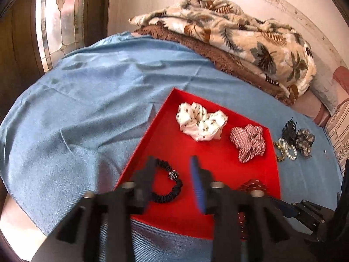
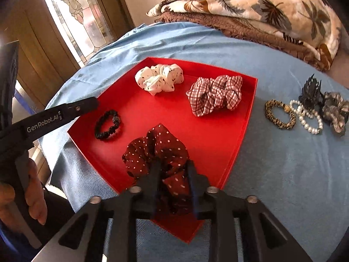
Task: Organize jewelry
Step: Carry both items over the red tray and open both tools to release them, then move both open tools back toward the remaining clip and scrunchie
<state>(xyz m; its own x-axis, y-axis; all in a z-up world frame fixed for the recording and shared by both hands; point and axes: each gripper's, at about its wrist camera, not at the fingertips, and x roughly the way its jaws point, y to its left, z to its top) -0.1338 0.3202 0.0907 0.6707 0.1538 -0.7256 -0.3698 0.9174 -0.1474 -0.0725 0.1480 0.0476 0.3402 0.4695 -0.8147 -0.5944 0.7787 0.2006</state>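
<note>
Inside shallow red cardboard tray point(image 2: 218, 144) on blue-clothed bench: right tool point(image 2: 172, 170) clamped on maroon white-dotted fabric scrunchie point(image 2: 152, 148), lower part hidden by fingers. Left tool point(image 1: 172, 170) spread apart over small black ruffled hair tie point(image 1: 168, 187), partly hidden.

Red tray point(image 2: 218, 144) holds a maroon scrunchie point(image 2: 152, 150) (white-dotted).

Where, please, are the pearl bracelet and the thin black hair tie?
White pearl bracelet point(image 2: 310, 120), right wrist view, on its beads.
Thin black ruched hair tie point(image 2: 106, 124), right wrist view, on its band.
</note>
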